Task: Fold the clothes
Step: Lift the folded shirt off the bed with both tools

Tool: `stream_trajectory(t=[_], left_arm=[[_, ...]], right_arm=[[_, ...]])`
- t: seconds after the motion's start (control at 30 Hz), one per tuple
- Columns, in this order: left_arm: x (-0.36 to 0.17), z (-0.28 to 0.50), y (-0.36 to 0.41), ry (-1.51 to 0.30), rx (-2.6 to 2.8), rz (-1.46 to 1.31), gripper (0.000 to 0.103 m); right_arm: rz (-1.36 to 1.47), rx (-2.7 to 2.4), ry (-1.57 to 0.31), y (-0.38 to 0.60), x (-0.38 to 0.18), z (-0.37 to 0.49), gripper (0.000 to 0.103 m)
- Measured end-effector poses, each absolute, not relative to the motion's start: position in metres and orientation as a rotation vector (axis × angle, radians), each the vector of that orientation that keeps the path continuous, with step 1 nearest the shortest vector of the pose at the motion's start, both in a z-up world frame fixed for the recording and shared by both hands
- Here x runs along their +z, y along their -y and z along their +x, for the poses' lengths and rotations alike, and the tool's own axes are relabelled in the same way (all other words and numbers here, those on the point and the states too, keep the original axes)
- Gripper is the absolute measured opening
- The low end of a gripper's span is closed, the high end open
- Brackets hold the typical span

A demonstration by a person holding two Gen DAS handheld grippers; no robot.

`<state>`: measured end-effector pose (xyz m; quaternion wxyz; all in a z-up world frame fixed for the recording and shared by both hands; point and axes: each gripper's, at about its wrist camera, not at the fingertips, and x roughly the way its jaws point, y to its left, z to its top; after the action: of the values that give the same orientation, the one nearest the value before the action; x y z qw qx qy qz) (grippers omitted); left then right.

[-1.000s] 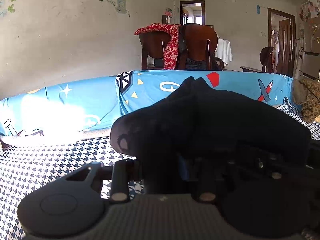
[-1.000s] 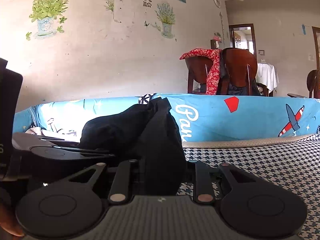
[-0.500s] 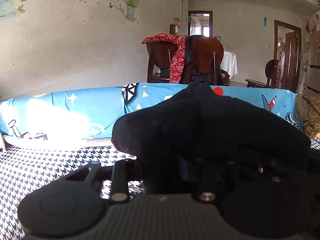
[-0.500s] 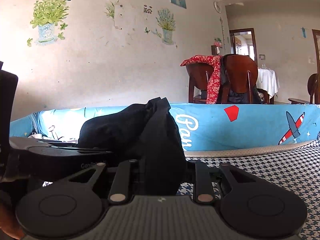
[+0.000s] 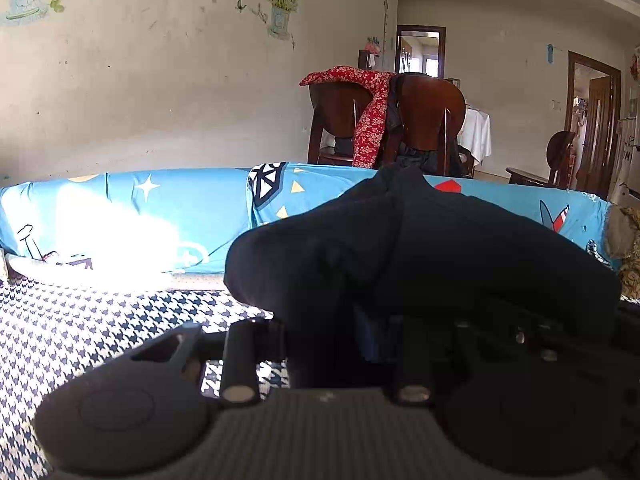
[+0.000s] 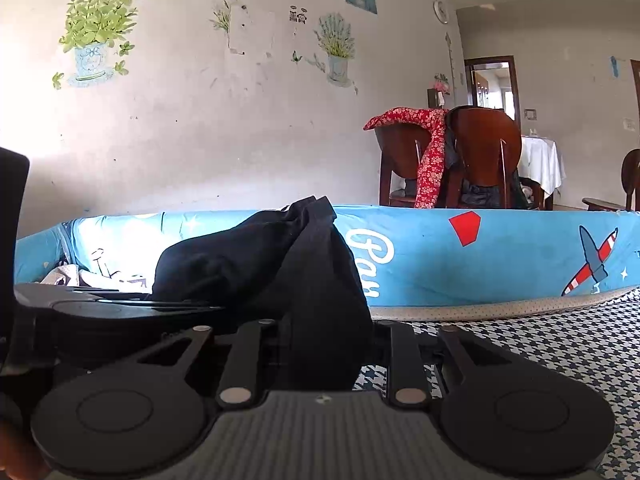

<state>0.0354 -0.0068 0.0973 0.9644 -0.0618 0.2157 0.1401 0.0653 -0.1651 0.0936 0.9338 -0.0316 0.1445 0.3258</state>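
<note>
Right now both claws grip the same black garment (image 5: 420,248), which bunches over their fingers just above the houndstooth bed cover (image 5: 80,320). Left claw (image 5: 332,344) and right claw (image 6: 320,344) sit side by side, so the cloth's long axis runs across between them, neither nearer.

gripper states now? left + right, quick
Left gripper: shut on the black garment, fabric bunched over its fingers.
Right gripper: shut on the same black garment.

Black garment (image 5: 420,248) hides left tool fingertips; right tool fingertips buried likewise; grip unverifiable.
</note>
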Motion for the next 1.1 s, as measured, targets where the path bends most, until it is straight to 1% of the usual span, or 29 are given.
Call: stream_trajectory(t=[0.4,0.73,1.1], left_arm=[[0.071,0.071,0.017,-0.497,0.298,-0.139,0.031],[0.052,0.105,0.023,-0.555,0.285,-0.097,0.031],[0.041,0.112,0.021,-0.597,0.314,-0.145,0.031]], right_arm=[[-0.078,0.639,-0.368,0.169,0.073,0.1,0.025],[-0.058,0.587,-0.44,0.17,0.053,0.119,0.025],[-0.1,0.607,-0.486,0.167,0.042,0.139,0.025]])
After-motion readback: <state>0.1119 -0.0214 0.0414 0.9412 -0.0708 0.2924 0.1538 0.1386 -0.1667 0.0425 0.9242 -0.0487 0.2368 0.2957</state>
